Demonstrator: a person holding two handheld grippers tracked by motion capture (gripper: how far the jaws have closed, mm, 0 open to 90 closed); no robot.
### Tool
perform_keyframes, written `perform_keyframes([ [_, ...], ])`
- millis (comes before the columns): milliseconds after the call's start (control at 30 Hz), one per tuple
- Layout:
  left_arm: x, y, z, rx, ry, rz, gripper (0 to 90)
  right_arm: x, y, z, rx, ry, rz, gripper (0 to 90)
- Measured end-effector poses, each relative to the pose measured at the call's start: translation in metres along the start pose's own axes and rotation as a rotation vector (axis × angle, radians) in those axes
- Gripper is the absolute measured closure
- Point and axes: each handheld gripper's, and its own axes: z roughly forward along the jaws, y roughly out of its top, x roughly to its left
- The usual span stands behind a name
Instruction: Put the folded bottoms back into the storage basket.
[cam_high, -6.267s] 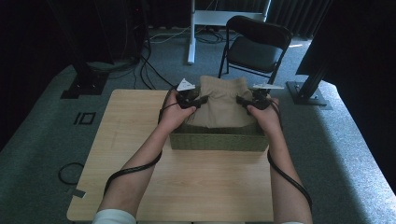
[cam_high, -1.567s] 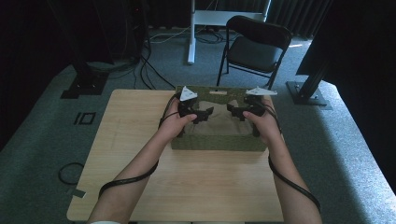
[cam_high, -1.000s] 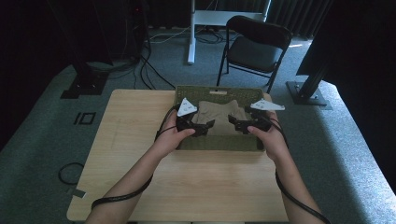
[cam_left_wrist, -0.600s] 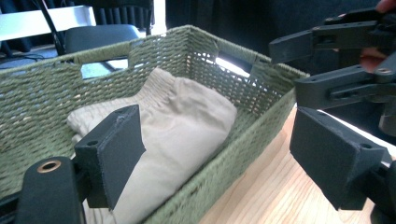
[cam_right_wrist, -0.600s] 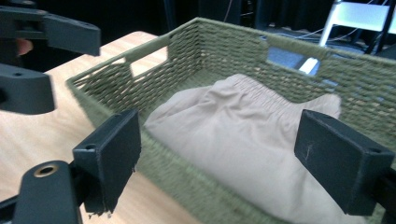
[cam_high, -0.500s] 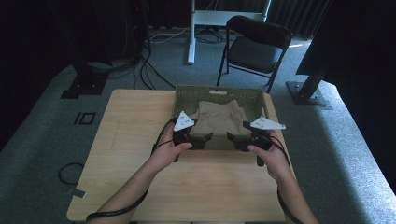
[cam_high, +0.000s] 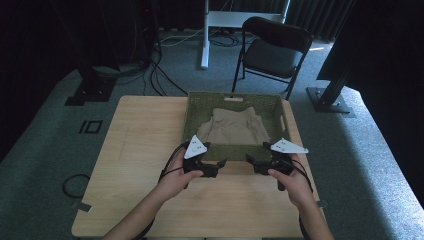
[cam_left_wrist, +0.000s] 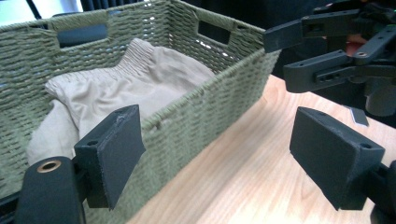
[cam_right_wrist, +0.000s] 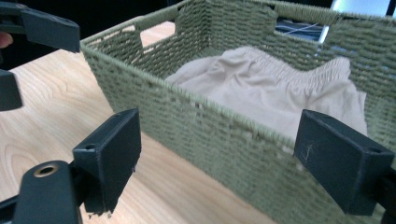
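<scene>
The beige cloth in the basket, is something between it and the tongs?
Yes. The basket's near woven wall stands between both open tongs, left and right, and the beige cloth lying inside. From above, nothing covers the cloth.

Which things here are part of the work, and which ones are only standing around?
Part of the work:
- green woven basket
- beige cloth lying inside the basket
- left gripper, jaws open, holding nothing
- right gripper, jaws open, holding nothing

Only standing around:
- black folding chair behind the table
- white stand on the floor
- cables on the carpet
</scene>
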Motion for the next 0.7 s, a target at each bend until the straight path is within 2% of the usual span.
perform_keyframes([
  [200, 0.002, -0.016, -0.003, 0.02, 0.025, 0.001, 18.3, -0.003, -0.02, -0.002, 0.024, -0.018, 0.017, 14.3],
  [500, 0.008, -0.044, -0.004, 0.055, 0.037, -0.03, 18.2, -0.009, -0.043, -0.002, 0.058, -0.062, 0.029, 14.4],
  [533, 0.011, -0.049, -0.004, 0.069, 0.042, -0.035, 18.2, -0.01, -0.045, -0.002, 0.063, -0.069, 0.029, 14.3],
  [700, 0.017, -0.063, -0.009, 0.077, 0.063, -0.051, 18.3, -0.016, -0.057, -0.005, 0.076, -0.113, 0.046, 14.4],
])
